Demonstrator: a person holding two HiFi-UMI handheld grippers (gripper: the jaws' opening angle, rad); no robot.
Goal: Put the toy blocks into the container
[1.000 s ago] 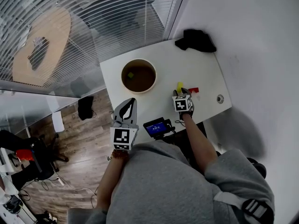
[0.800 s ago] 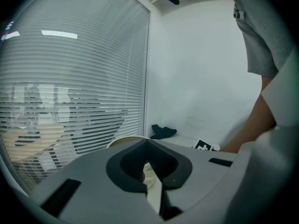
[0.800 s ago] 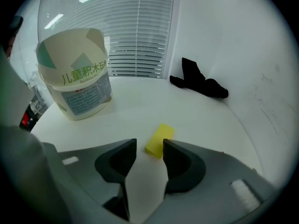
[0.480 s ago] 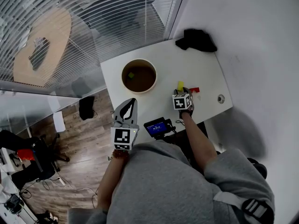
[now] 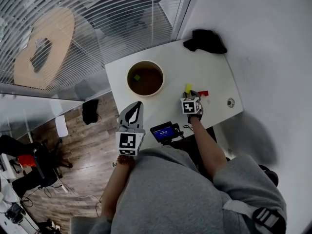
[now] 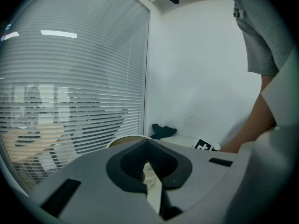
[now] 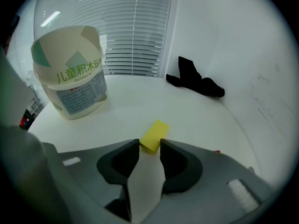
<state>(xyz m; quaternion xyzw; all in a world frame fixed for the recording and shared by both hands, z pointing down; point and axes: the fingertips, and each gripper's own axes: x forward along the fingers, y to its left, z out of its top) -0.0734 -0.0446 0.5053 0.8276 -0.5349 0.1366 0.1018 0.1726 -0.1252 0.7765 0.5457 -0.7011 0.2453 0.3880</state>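
A yellow block (image 5: 187,88) (image 7: 155,135) lies on the white table (image 5: 180,67). My right gripper (image 5: 189,94) (image 7: 150,145) points down at it; its jaws have just been closing and now pinch the block's near end. A small red block (image 5: 202,94) sits just right of that gripper. The round toy container (image 5: 129,72) (image 7: 70,78) stands open at the table's left, with a green block (image 5: 137,78) inside. My left gripper (image 5: 138,105) (image 6: 147,161) hovers shut and empty at the table's near edge, pointing toward the container.
A black cloth (image 5: 204,41) (image 7: 195,80) lies at the table's far right corner by the white wall. A dark device with a lit screen (image 5: 164,131) sits at the near edge. A small round object (image 5: 230,102) rests at the right edge. Window blinds stand behind the container.
The right gripper's jaws have narrowed around the yellow block. Both hands have stayed where they were.
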